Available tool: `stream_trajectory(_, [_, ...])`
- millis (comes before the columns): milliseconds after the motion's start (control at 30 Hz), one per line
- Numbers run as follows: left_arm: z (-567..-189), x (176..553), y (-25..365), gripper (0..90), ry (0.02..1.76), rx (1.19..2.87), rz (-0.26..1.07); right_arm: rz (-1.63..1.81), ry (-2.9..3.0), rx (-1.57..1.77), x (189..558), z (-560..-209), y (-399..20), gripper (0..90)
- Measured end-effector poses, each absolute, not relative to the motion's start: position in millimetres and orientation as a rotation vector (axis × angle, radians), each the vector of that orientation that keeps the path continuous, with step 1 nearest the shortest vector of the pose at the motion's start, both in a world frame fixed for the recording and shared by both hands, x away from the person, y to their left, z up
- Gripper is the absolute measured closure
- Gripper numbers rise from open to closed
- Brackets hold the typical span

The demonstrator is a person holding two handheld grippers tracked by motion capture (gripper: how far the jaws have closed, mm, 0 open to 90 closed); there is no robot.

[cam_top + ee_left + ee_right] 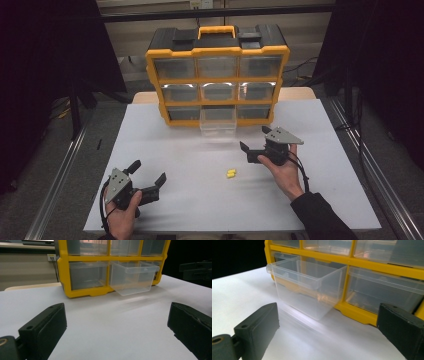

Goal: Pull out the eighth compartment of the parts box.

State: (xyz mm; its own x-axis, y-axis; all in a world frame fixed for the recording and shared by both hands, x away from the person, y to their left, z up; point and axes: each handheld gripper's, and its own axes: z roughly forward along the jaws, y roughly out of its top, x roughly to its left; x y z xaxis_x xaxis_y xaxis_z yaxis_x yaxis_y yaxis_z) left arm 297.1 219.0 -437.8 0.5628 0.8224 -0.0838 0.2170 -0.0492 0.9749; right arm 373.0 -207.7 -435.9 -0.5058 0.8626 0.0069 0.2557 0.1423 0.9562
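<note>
1. Wide white desk (200,210) underneath everything, reaching from the near edge to the far end

2. Yellow-framed organiser (218,75) at the far middle of the desk, black on top with a yellow handle, three rows of three clear drawers

3. Clear drawer (218,121) of the bottom row, middle column, pulled well out toward the near side, front end jutting over the desk, back end still in its slot; looks empty in the right gripper view (309,287); also seen in the left gripper view (132,277)

4. Right gripper (253,148) held in a hand right of centre, just near and right of the pulled-out drawer, apart from it; fingers (259,327) spread wide, nothing between them, only bare desk; drawer straight ahead of them in the right gripper view

5. Left gripper (148,176) held in a hand at the near left, low over the desk, well apart from the organiser; fingers (47,325) spread wide, nothing between them

6. Small yellow piece (231,173) lying on the desk near the middle, between the two grippers, nearer the right one, touched by neither; too small to tell what kind of thing
</note>
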Motion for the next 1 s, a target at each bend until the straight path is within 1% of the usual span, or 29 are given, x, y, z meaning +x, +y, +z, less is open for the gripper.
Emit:
stream_trajectory(667, [-437,296,221,2.3,0.918,1.573,0.635,1.362,1.793,1.088,343,-430,-234,4.5])
stream_trajectory(1000, [-437,293,220,2.3,0.917,1.571,0.636,1.363,1.734,1.120,319,-432,-254,4.4])
